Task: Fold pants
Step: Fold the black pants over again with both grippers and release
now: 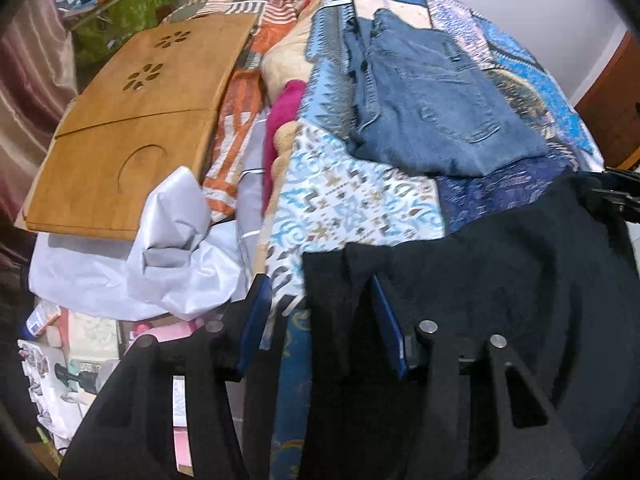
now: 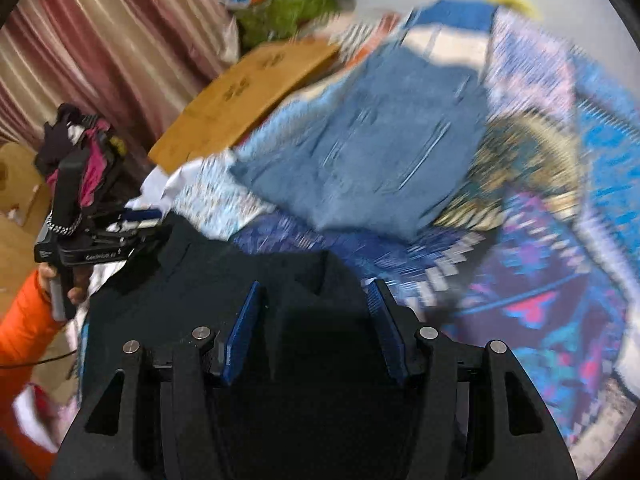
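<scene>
at the near edge of the bed (image 1: 360,200), black pants (image 1: 500,280) lie draped over the patterned quilt, spilling off the front. left gripper (image 1: 320,312) has its jaws wide with a black fabric edge sitting between them, not pinched. right gripper (image 2: 316,320) likewise has jaws wide, over dark cloth; this view is motion-blurred. folded blue jeans (image 1: 432,96) rest further back toward the bed's middle, wooden lap tray (image 1: 132,128) at the left edge. step looks like getting hold of the black pants to start the fold. next move calls for both jaws to pinch the edge, then lift and spread flat.
</scene>
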{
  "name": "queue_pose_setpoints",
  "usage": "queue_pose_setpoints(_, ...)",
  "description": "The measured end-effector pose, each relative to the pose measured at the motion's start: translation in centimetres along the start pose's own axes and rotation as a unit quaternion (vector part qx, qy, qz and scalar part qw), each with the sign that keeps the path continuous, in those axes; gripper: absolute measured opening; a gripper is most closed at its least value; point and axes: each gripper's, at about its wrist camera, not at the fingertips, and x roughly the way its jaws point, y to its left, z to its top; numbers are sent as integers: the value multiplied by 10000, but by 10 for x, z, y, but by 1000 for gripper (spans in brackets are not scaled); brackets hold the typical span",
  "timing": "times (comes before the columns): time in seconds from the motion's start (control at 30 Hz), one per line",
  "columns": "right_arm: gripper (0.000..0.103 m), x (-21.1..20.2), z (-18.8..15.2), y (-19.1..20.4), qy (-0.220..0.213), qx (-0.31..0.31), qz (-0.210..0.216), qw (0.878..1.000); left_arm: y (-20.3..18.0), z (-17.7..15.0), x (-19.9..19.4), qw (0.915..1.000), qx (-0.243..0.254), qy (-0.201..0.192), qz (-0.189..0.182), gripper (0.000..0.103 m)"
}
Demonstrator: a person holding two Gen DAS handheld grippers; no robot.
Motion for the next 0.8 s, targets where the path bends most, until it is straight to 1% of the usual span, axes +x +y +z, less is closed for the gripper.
queue_pose_setpoints(0.07,21,5,3,3,57,-192,-15,9998,2,-2,2,10000,-22,-38,31,52)
queue_pose_setpoints(0.13,15,4,4,6,-42,-302,-135,9994,3,-3,2,9999,-28,-73,102,52)
queue_pose_setpoints(0.17,13,3,3,8,-117,-372,-267,9989,2,-3,2,9998,-20,-91,187,52)
queue_pose_setpoints(0.2,11,1,3,8,-195,-415,-393,9982,1,-3,2,9991,-2,-124,416,50)
queue_pose_setpoints(0.23,11,0,2,11,-284,-507,-626,9963,-1,-2,4,9966,46,-145,811,48)
queue_pose_setpoints(0.27,10,0,3,13,-386,-588,-838,9940,-2,-2,7,9937,138,-166,1097,49)
queue_pose_setpoints(0.33,10,-4,3,18,-475,-659,-1070,9909,4,-2,7,9961,11,-137,876,46)
queue_pose_setpoints(0.37,10,-10,2,23,-600,-727,-1212,9881,6,0,4,9970,-52,-119,764,40)
queue_pose_setpoints(0.4,11,-18,0,24,-705,-743,-1307,9861,4,0,-1,9970,-8,-153,760,37)
queue_pose_setpoints(0.47,17,-36,-2,26,-909,-686,-1613,9803,-2,1,-12,9947,151,-267,980,37)
queue_pose_setpoints(0.5,20,-47,-4,26,-971,-645,-1687,9787,-5,1,-19,9942,228,-326,996,37)
queue_pose_setpoints(0.53,22,-59,-5,25,-1043,-580,-1626,9794,-8,0,-26,9943,266,-384,962,37)
queue_pose_setpoints(0.57,29,-70,-8,23,-1125,-484,-1578,9799,-13,-1,-38,9944,302,-473,893,37)
queue_pose_setpoints(0.6,41,-84,-13,21,-1232,-339,-1561,9794,-17,-1,-48,9942,325,-551,859,37)
queue_pose_setpoints(0.67,50,-111,-28,18,-1466,-141,-1524,9773,-26,-1,-64,9942,362,-690,743,38)
queue_pose_setpoints(0.73,50,-136,-45,17,-1609,9,-1525,9751,-38,-1,-84,9942,383,-839,551,44)
queue_pose_setpoints(0.8,51,-158,-65,17,-1711,160,-1627,9716,-57,-1,-106,9930,439,-1049,325,49)
